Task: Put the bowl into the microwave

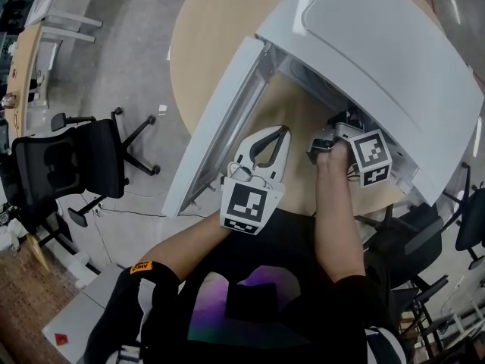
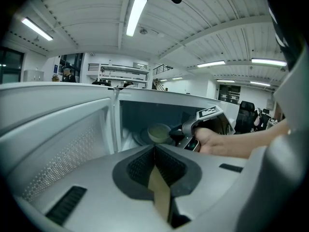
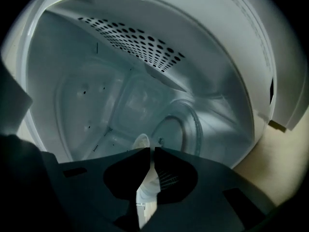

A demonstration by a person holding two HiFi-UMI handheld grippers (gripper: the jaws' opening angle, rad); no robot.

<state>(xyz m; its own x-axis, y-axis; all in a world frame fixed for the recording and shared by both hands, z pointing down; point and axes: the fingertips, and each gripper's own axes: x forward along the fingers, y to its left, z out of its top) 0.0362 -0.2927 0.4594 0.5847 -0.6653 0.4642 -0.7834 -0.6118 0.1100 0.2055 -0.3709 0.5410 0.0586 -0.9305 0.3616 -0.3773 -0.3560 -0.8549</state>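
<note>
The white microwave (image 1: pixel 379 59) stands on the round table with its door (image 1: pixel 220 127) swung open to the left. In the left gripper view a pale greenish bowl (image 2: pixel 158 132) sits inside the cavity, over the glass turntable (image 3: pixel 179 124). My right gripper (image 1: pixel 333 133) reaches into the cavity and is shut on the bowl's rim (image 3: pixel 141 142); its tips (image 3: pixel 150 151) meet around the pale edge. My left gripper (image 1: pixel 283 130) hovers in front of the opening, shut and holding nothing (image 2: pixel 155 150). From the head view the bowl is hidden by the microwave's top.
The wooden round table (image 1: pixel 220 29) carries the microwave. The open door (image 2: pixel 53 134) stands close to the left of my left gripper. A black office chair (image 1: pixel 76 161) is on the floor at left, and another chair (image 1: pixel 409 241) at right.
</note>
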